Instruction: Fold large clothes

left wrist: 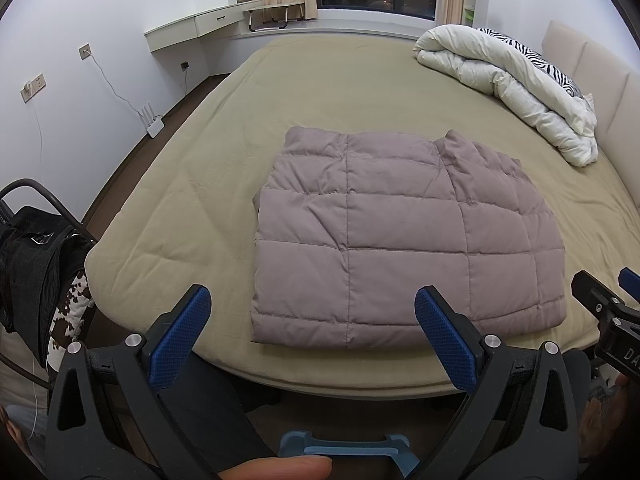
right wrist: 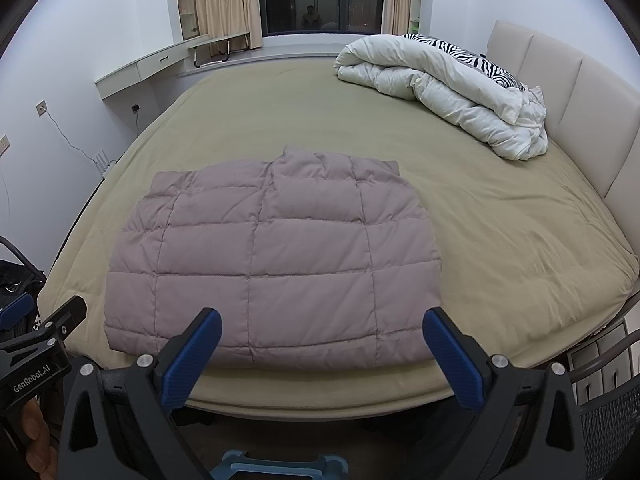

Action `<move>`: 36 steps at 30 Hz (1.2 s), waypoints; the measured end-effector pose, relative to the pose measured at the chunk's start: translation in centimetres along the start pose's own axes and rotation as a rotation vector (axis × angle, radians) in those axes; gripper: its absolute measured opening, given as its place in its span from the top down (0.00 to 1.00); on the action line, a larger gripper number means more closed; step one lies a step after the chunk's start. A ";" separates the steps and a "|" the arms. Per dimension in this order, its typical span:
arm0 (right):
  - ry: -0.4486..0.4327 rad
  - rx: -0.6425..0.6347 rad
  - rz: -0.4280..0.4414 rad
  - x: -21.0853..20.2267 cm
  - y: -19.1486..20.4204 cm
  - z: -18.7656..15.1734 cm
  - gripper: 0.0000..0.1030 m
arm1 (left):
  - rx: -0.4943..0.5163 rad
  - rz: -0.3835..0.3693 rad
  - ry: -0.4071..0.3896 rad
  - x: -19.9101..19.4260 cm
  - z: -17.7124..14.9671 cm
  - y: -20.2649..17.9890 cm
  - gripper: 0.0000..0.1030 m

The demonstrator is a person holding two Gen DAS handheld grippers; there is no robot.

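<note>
A mauve quilted down jacket (left wrist: 400, 240) lies folded into a flat rectangle near the front edge of the bed (left wrist: 192, 184); it also shows in the right wrist view (right wrist: 272, 264). My left gripper (left wrist: 312, 300) is open and empty, held above the bed's front edge just short of the jacket. My right gripper (right wrist: 322, 322) is open and empty, also above the front edge, over the jacket's near hem. Each gripper shows at the edge of the other's view: the right one (left wrist: 608, 312), the left one (right wrist: 44, 340).
A white duvet (left wrist: 508, 84) with a zebra-print pillow (left wrist: 536, 60) is bunched by the headboard (right wrist: 560, 92) at the far right. A chair with dark clothes (left wrist: 36, 272) stands left of the bed. A wall desk (left wrist: 188, 28) and router (left wrist: 152, 124) are on the left.
</note>
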State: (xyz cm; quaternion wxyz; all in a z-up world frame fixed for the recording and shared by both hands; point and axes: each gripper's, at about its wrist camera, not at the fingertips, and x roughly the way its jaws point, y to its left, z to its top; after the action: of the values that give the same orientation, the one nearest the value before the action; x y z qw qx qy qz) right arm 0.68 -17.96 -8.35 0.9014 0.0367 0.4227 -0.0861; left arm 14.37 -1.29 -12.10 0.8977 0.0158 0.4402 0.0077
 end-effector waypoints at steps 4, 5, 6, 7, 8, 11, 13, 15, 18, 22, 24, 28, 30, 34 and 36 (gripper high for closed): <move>0.000 0.001 0.000 0.0 0.2 0.0 0.00 | 0.002 -0.002 -0.001 0.0 0.1 0.1 0.00; 0.000 0.001 0.000 0.0 0.1 0.0 0.00 | 0.002 -0.002 0.000 0.0 0.0 0.1 0.00; 0.000 0.001 0.001 0.0 0.1 0.0 0.00 | 0.000 -0.001 -0.001 0.0 0.0 0.0 0.00; 0.000 0.002 0.001 0.0 0.1 0.0 0.00 | 0.000 -0.001 -0.001 0.0 0.0 0.0 0.00; 0.000 0.002 0.001 0.0 0.1 0.0 0.00 | 0.000 0.000 -0.001 0.0 0.0 0.0 0.00; 0.003 0.003 0.002 0.0 0.2 -0.1 0.00 | 0.002 -0.005 0.002 0.0 0.1 0.1 0.00; 0.002 0.003 0.001 0.0 0.2 -0.1 0.00 | 0.009 -0.009 0.002 0.1 0.3 0.2 0.00; 0.002 0.003 0.003 0.0 0.1 -0.1 0.00 | 0.012 -0.010 0.003 0.2 0.3 0.2 0.00; 0.001 0.004 0.001 0.1 0.2 -0.1 0.00 | 0.014 -0.012 0.003 0.2 0.4 0.3 0.00; 0.004 0.007 0.001 0.0 0.2 -0.2 0.00 | 0.014 -0.014 0.004 0.3 0.5 0.4 0.00; 0.005 0.009 0.002 0.0 0.4 -0.2 0.00 | 0.016 -0.015 0.005 0.3 0.5 0.4 0.00; 0.005 0.009 0.002 0.0 0.5 -0.3 0.00 | 0.016 -0.016 0.005 0.3 0.5 0.5 0.00; 0.007 0.010 0.002 0.0 0.5 -0.3 0.00 | 0.016 -0.015 0.005 0.3 0.5 0.4 0.00; 0.007 0.011 0.002 0.0 0.5 -0.3 0.00 | 0.018 -0.018 0.007 0.6 0.6 0.7 0.00; 0.005 0.012 0.002 0.0 0.5 -0.3 0.00 | 0.019 -0.022 0.008 0.7 0.6 0.8 0.00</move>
State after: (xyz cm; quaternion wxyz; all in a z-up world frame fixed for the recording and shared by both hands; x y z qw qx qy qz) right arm 0.54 -17.44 -8.52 0.9002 0.0427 0.4245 -0.0875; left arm 15.26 -0.50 -12.24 0.8958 0.0196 0.4441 -0.0064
